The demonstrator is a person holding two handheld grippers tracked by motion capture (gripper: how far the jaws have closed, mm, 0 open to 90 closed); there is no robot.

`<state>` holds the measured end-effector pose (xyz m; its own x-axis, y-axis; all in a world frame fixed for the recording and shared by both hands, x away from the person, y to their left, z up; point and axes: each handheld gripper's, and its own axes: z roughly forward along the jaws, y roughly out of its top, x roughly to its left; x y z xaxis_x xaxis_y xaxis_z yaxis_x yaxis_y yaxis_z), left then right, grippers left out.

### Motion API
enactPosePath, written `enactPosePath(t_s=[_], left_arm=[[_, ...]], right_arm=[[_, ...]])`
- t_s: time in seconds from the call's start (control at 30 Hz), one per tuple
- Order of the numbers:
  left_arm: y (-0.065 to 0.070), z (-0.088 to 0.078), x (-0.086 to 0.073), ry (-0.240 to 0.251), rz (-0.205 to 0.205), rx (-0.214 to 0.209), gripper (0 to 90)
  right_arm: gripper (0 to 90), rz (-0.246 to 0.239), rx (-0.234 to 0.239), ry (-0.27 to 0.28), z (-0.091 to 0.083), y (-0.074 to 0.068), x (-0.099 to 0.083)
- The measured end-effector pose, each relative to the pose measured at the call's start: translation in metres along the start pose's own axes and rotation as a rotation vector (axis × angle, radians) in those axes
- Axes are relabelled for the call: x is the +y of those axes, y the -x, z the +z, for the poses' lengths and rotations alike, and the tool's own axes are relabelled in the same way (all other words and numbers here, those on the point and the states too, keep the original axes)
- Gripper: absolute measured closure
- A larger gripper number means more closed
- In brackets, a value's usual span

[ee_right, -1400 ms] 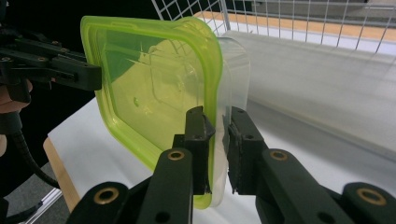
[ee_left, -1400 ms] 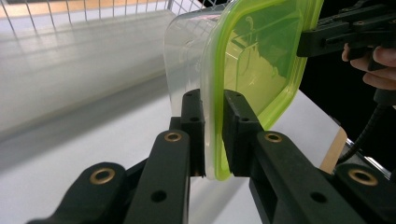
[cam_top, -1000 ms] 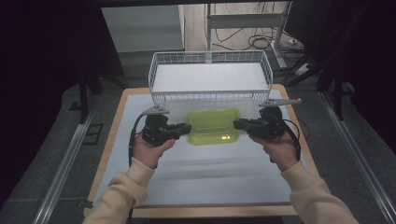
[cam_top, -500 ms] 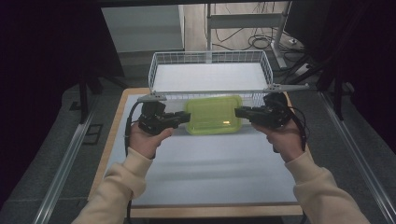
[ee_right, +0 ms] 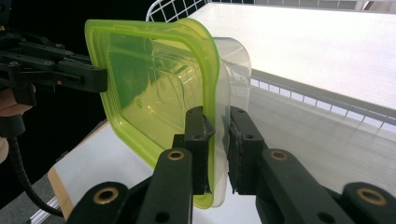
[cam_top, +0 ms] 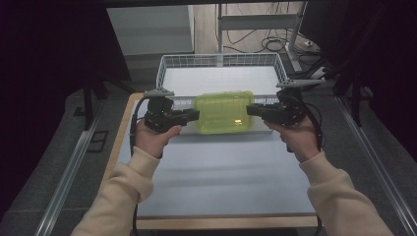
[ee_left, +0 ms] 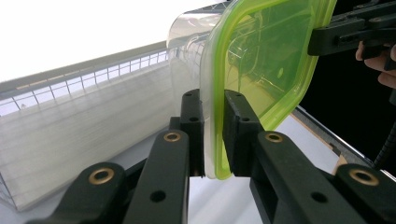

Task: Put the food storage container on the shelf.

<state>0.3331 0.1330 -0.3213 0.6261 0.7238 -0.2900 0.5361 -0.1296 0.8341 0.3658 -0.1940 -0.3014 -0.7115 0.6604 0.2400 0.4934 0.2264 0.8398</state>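
— Above the table's far edge, just in front of the white wire basket point(cam_top: 221, 73), what is being carried?

— A clear plastic food box with a lime-green lid point(cam_top: 223, 112), held in the air between the two grippers, lid facing the person. The left gripper point(cam_top: 193, 114) is clamped on the rim at one short end, the right gripper point(cam_top: 252, 109) on the rim at the other.

— How firm do those holds look?

— In the left gripper view the jaws pinch lid and box lip together point(ee_left: 212, 135); in the right gripper view the same point(ee_right: 215, 149). Both bites are narrow, right at the edge.

— So how to do it well?

— I'd judge the next step to be getting it over the basket's near wall and setting it inside. Keep both hands level and moving together, so the box neither twists nor slips from a rim. Clear the wire before lowering, and release only once the bottom rests on the basket floor.
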Motion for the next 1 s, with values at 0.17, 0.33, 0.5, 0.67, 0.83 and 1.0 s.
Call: enactPosePath(t_s=[0.17,0.33,0.5,0.67,0.83,1.0], left_arm=[[-0.002,-0.001,0.01,-0.002,0.01,0.004,79.9],[-0.005,-0.002,0.017,0.0,0.004,0.011,79.9],[-0.011,-0.001,0.027,0.005,-0.009,0.016,79.8],[-0.025,0.003,0.04,0.001,-0.021,0.031,79.6],[-0.036,0.011,0.048,-0.009,-0.036,0.048,79.4],[-0.05,0.023,0.054,-0.023,-0.052,0.062,79.4]], right_arm=[[79.7,0.006,0.004,0.005,0.0,0.002,0.008],[79.7,0.004,0.002,0.007,0.001,0.003,0.016],[79.5,0.01,0.01,0.008,0.004,0.007,0.029],[79.5,0.008,0.0,-0.003,0.015,0.012,0.047],[79.4,0.031,-0.005,-0.021,0.026,0.019,0.055],[79.2,0.074,-0.006,-0.03,0.041,0.033,0.06]])
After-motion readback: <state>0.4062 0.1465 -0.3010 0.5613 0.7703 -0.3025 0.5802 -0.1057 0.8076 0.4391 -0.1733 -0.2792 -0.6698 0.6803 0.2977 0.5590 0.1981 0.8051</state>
